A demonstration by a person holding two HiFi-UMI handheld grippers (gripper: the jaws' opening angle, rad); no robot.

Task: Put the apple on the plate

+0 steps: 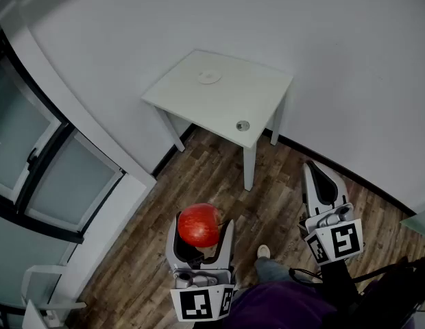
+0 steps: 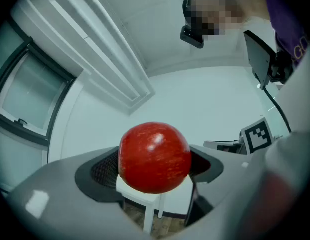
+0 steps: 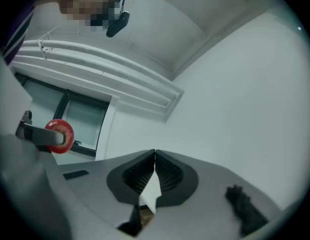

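Observation:
A red apple [image 1: 198, 225] sits between the fingers of my left gripper [image 1: 201, 222], which is shut on it low in the head view, above the wooden floor. In the left gripper view the apple [image 2: 155, 156] fills the gap between the jaws of the left gripper [image 2: 155, 170]. A small white plate [image 1: 209, 77] lies on the white table [image 1: 229, 105] further ahead, well beyond the apple. My right gripper [image 1: 317, 172] is at the lower right, shut with nothing in it. The right gripper [image 3: 155, 167] shows its pads pressed together, with the apple [image 3: 60, 135] off to its left.
A small round metal object [image 1: 243, 125] lies near the table's front edge. The table stands against a white wall. A glass door and frame [image 1: 41, 163] run along the left. A shoe [image 1: 264, 251] shows on the wood floor between the grippers.

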